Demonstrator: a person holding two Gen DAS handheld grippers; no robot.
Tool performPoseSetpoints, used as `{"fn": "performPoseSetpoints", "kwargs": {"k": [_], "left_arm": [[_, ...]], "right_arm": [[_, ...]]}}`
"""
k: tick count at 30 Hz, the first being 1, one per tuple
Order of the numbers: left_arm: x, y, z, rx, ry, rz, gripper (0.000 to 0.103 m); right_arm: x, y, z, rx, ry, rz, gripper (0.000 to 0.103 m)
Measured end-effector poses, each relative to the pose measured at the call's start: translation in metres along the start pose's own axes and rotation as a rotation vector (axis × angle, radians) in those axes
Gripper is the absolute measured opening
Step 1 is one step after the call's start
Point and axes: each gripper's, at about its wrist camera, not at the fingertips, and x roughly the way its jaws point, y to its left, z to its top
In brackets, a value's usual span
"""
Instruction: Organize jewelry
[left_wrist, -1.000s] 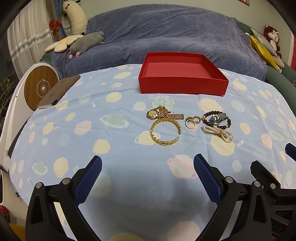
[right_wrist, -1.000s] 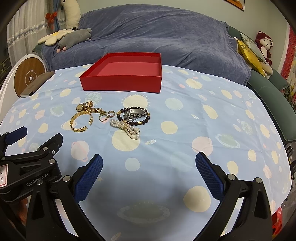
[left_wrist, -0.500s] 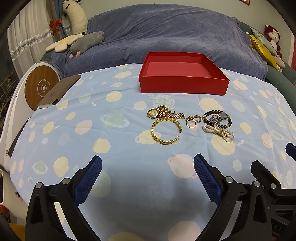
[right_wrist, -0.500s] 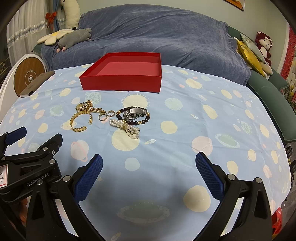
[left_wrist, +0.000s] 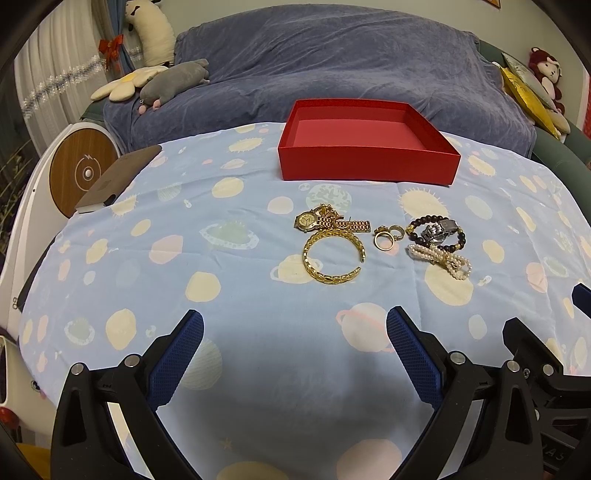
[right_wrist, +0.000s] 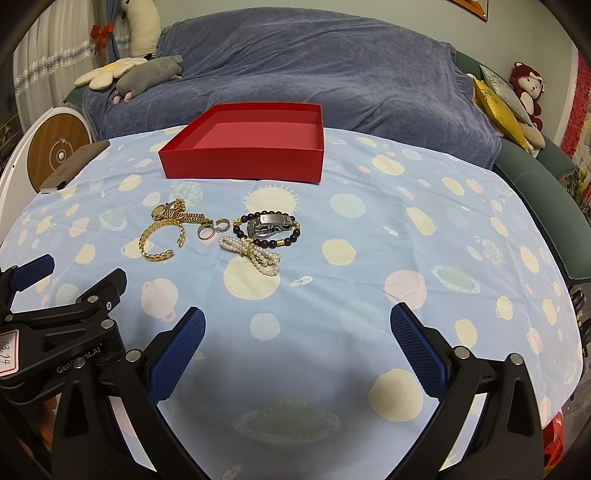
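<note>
An open red box (left_wrist: 367, 155) (right_wrist: 243, 149) stands at the far side of the table. In front of it lie a gold watch (left_wrist: 325, 221) (right_wrist: 173, 214), a gold bangle (left_wrist: 334, 254) (right_wrist: 160, 240), two rings (left_wrist: 386, 236) (right_wrist: 212, 229), a dark bead bracelet with a silver watch (left_wrist: 437, 232) (right_wrist: 267, 229) and a pearl bracelet (left_wrist: 439, 256) (right_wrist: 251, 253). My left gripper (left_wrist: 293, 339) is open and empty, near the front edge. My right gripper (right_wrist: 297, 336) is open and empty, to the right of the left one.
The table has a light blue planet-print cloth (left_wrist: 184, 258) (right_wrist: 406, 240). A brown flat device (left_wrist: 118, 177) lies at its left edge. A sofa under a blue cover (left_wrist: 332, 62) with plush toys stands behind.
Both views have shifted very slightly; the jewelry and box have not moved. Both grippers stay open.
</note>
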Motion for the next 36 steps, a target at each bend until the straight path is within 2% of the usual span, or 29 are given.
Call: {"fn": "performPoseSetpoints", "kwargs": {"k": [26,29,33,36], "left_arm": [[0.001,-0.002,0.001,0.003,0.009,0.001,0.096],[0.003,-0.001,0.002,-0.005,0.025,-0.018,0.097],[0.014,0.005,0.004,-0.047,0.064,-0.081,0.097],[0.026,0.009,0.005,-0.055,0.072,-0.082,0.097]], "right_arm": [[0.0,-0.001,0.0,0.002,0.0,0.002,0.098],[0.004,-0.001,-0.001,0.003,0.0,0.004,0.098],[0.013,0.0,-0.002,0.001,0.015,0.004,0.098],[0.019,-0.001,-0.003,0.0,0.021,0.011,0.098]]}}
